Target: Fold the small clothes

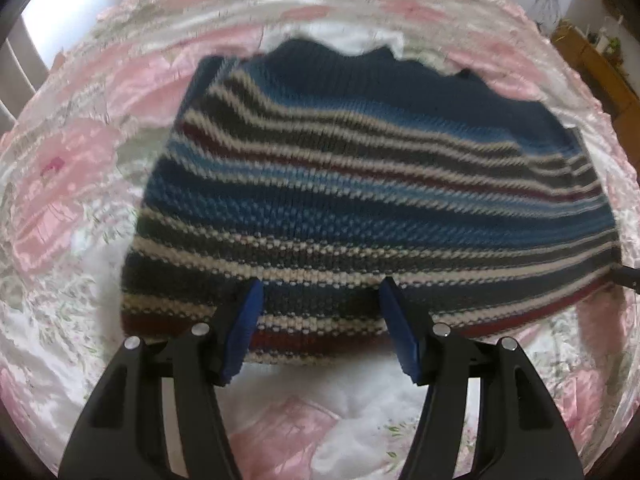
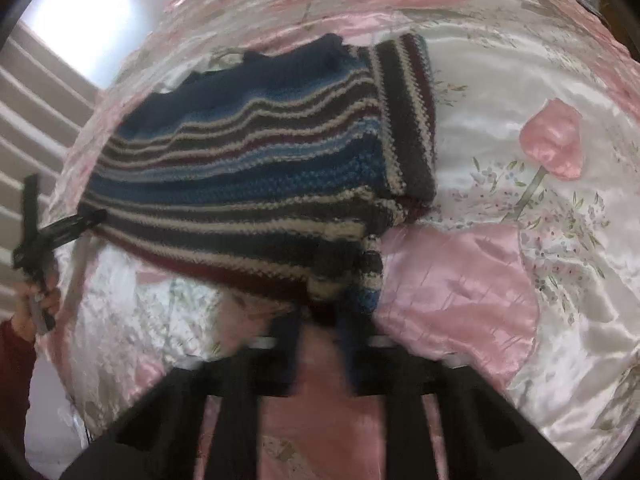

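A small knit sweater (image 1: pixel 360 184) with navy, blue, cream and maroon stripes lies on a floral bedspread (image 1: pixel 68 184). My left gripper (image 1: pixel 320 284) is open, its blue pads (image 1: pixel 244 328) straddling the sweater's near hem. In the right wrist view the same sweater (image 2: pixel 256 160) has one side folded over, and its near edge is raised off the bed. My right gripper (image 2: pixel 320 320), blurred, is shut on that maroon hem, with a striped sleeve end (image 2: pixel 372 276) hanging beside it. The left gripper (image 2: pixel 80 220) shows at the sweater's far-left corner, held by a hand (image 2: pixel 32 312).
The pink and white satin bedspread (image 2: pixel 500 240) covers the whole surface around the sweater. A white garment (image 1: pixel 360 42) peeks out behind the sweater's collar. A wooden cabinet (image 1: pixel 600 68) stands off the bed at right, a slatted headboard (image 2: pixel 32 120) at left.
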